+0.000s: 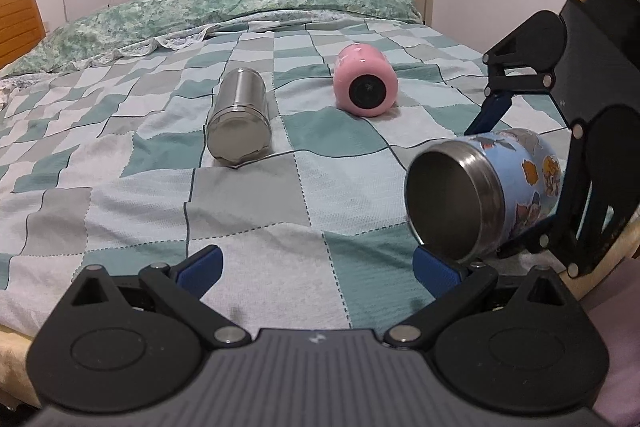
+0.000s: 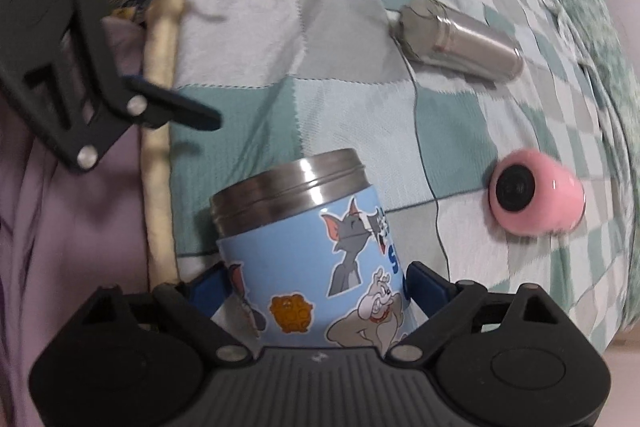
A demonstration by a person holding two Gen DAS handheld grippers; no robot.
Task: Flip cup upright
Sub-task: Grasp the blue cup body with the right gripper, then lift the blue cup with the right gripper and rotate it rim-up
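Note:
A blue cartoon-sticker cup [image 2: 316, 267] with a steel rim is held between my right gripper's [image 2: 316, 285] blue pads, which are shut on its body. In the left wrist view the same cup [image 1: 484, 195] hangs tilted on its side above the bed, mouth facing left, with the right gripper [image 1: 496, 183] around it. My left gripper [image 1: 320, 271] is open and empty, low over the bedspread, its right pad just below the cup's rim. It also shows in the right wrist view [image 2: 224, 39] at upper left.
A steel cup [image 1: 240, 117] and a pink cup [image 1: 366, 85] lie on their sides on the checkered bedspread [image 1: 140, 195]. A green pillow [image 1: 224, 11] lies at the far edge. The bed's edge and wooden frame [image 2: 160, 147] run beside the blue cup.

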